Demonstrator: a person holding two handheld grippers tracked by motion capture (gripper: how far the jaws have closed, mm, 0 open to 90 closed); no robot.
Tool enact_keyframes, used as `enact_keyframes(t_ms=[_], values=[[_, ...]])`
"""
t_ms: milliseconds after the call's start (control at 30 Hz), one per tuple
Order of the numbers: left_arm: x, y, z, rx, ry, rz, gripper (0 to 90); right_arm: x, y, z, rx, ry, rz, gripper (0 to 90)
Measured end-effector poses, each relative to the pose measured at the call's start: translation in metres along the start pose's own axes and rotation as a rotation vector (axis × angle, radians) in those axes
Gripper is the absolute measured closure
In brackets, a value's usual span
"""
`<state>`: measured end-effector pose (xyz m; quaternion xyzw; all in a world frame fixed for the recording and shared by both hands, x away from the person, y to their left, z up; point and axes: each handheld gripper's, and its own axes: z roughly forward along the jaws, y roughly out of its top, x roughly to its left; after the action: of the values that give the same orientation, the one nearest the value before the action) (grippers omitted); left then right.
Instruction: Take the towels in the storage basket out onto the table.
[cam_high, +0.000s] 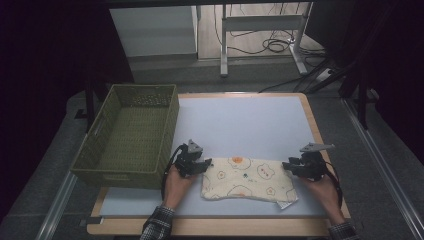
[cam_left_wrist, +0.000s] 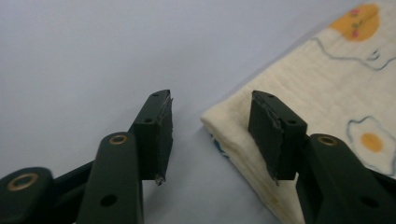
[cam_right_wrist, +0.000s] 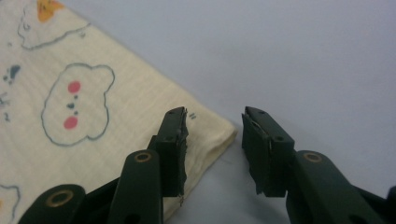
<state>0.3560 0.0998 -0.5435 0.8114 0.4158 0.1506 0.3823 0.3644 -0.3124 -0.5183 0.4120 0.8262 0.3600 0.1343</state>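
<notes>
High view: folded cloth (cam_high: 246, 178) is lying flat on the table (cam_high: 240, 120), right of the basket (cam_high: 130, 135). Left gripper (cam_high: 203, 165) and right gripper (cam_high: 288, 165) are sitting at its far corners, jaws spread, pinching nothing.

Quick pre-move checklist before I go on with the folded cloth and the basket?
1. Left claw open, pads off the cloth: ok.
2. Right claw open, cloth corner between its jaws unpinched: ok.
3. Cloth lies flat and folded on the table: ok.
4. Basket upright with its floor bare: ok.
5. Fold edges aligned underneath: cannot tell.
</notes>
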Motion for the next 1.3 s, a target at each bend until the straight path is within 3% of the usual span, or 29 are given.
enact_keyframes(t_ms=[67, 100, 167, 200, 300, 400, 500, 533, 633, 767, 833, 967, 1067, 1300], values=[[0.002, 0.001, 0.0, 0.001, -0.012, 0.005, 51.8, 0.003, -0.004, -0.001, -0.014, -0.012, -0.009, 66.8], [0.001, 0.001, 0.001, 0.002, -0.029, 0.008, 59.9, 0.005, -0.004, -0.002, -0.004, -0.012, -0.025, 77.5], [-0.001, 0.002, 0.001, 0.01, -0.056, 0.01, 71.0, 0.008, -0.002, -0.002, 0.007, -0.003, -0.057, 84.7], [-0.003, 0.003, 0.0, 0.014, -0.075, 0.014, 83.4, 0.01, 0.002, -0.001, 0.023, -0.02, -0.09, 86.4], [-0.01, 0.003, -0.005, 0.015, -0.048, 0.053, 84.6, 0.008, 0.008, 0.001, 0.03, -0.035, -0.099, 86.6], [-0.016, 0.001, -0.016, -0.014, -0.051, 0.043, 84.6, 0.001, 0.017, 0.004, 0.018, -0.041, -0.1, 86.6], [-0.023, -0.003, -0.028, -0.039, -0.069, 0.039, 84.5, -0.013, 0.031, 0.012, -0.008, -0.036, -0.058, 86.6], [-0.024, -0.006, -0.03, -0.034, -0.049, 0.049, 84.3, -0.016, 0.034, 0.015, -0.011, -0.033, -0.048, 86.5], [-0.016, -0.01, -0.025, -0.017, -0.02, 0.04, 81.4, -0.019, 0.038, 0.026, -0.004, -0.01, -0.009, 86.0], [-0.009, -0.01, -0.019, -0.022, -0.032, 0.013, 68.8, -0.013, 0.034, 0.028, -0.002, -0.02, -0.03, 82.8], [-0.008, -0.009, -0.015, -0.022, -0.03, 0.017, 61.2, -0.012, 0.032, 0.023, -0.013, -0.017, -0.019, 79.3], [-0.009, -0.008, -0.008, -0.008, 0.018, 0.025, 48.5, -0.01, 0.029, 0.012, -0.022, -0.009, -0.007, 72.7], [-0.004, -0.008, -0.007, 0.006, 0.001, -0.009, 43.4, -0.004, 0.022, 0.004, -0.03, 0.014, -0.007, 66.3], [-0.005, -0.009, -0.006, 0.003, 0.007, -0.001, 41.0, 0.016, 0.011, -0.007, -0.027, 0.036, -0.019, 59.5]])
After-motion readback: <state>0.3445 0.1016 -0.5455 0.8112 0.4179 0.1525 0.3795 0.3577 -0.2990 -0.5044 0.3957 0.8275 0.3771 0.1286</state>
